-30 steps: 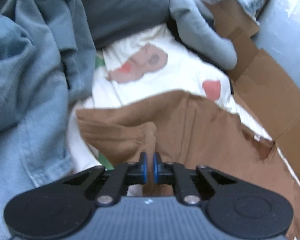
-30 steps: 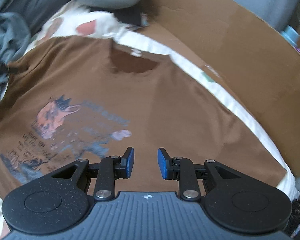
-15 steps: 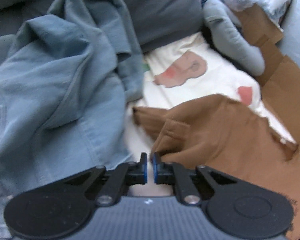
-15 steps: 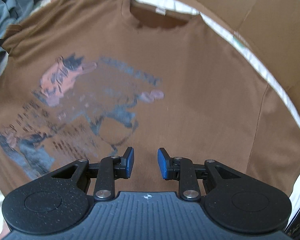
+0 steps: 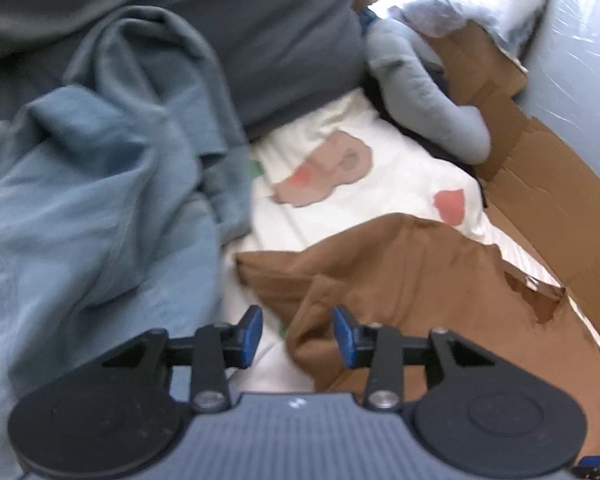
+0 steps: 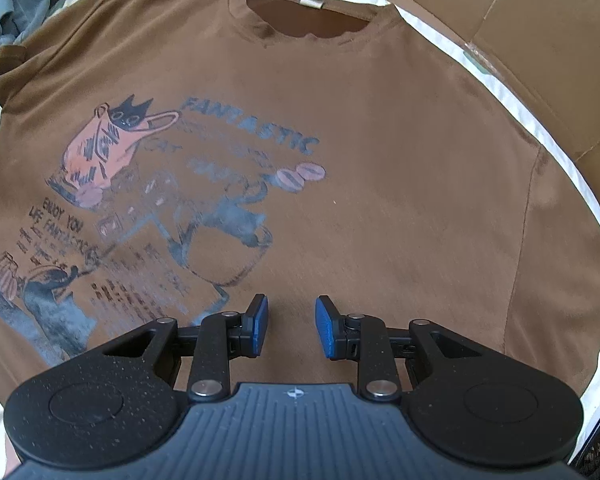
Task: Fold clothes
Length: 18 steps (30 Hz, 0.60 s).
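A brown T-shirt [image 6: 380, 152] with a printed cat graphic lies spread face up on a white patterned sheet [image 5: 380, 200], collar away from me. My right gripper [image 6: 291, 328] is open and empty, hovering above the shirt's lower middle. In the left wrist view the shirt's left sleeve and shoulder [image 5: 400, 272] lie rumpled and folded over. My left gripper [image 5: 298, 334] is open, its jaws standing either side of the sleeve's edge, holding nothing.
A heap of blue-grey clothes [image 5: 100, 200] lies to the left of the shirt. A grey pillow [image 5: 280, 40] and a grey plush shape [image 5: 428, 100] lie beyond. Flattened cardboard [image 5: 548, 200] runs along the right side; it also shows in the right wrist view [image 6: 540, 60].
My left gripper was shut on the brown sleeve; it has opened and let the sleeve go. My right gripper has drawn back over the shirt, staying open.
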### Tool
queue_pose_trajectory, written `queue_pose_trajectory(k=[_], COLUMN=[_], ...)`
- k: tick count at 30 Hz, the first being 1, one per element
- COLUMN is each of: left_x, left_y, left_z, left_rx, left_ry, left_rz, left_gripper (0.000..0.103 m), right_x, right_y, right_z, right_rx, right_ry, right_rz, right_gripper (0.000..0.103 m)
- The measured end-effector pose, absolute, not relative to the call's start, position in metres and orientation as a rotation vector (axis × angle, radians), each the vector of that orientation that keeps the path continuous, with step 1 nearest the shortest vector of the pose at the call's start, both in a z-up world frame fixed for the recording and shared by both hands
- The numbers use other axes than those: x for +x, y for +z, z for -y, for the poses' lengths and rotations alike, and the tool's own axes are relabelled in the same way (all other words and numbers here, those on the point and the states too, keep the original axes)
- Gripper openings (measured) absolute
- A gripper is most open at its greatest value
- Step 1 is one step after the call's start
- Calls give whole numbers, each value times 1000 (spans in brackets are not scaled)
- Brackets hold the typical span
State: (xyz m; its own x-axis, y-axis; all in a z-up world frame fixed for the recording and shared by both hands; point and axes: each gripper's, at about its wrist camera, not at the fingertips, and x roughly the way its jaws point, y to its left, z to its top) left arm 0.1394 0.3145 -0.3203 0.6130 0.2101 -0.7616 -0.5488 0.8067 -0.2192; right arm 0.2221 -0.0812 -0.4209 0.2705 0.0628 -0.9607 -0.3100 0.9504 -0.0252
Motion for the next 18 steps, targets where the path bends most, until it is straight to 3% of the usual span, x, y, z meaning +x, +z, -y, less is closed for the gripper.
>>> queue_pose_trajectory(k=[7,8,9,11,18], left_x=[168,168,167,164,134], left_y=[-345,-346,-346,-344,-321], left_z=[-327,-331,-334,-339,-343], left_rx=[-479,-492,-509,-528,-486], left_ry=[438,430,415,392,462], left_rz=[-844,-835,-826,-821,-796], left_gripper=[44,40,26,10,7], right_x=[222,221,220,219,222], right_y=[-429,-431,-433,-436,-442], right_z=[76,75,75,75,77], right_rx=[-213,-219,-224,-224,-198], right_ry=[254,258,261,263,256], right_rz=[-1284,-1286,-1287,-1291,-1307], right_gripper=[33,33,33,34,35])
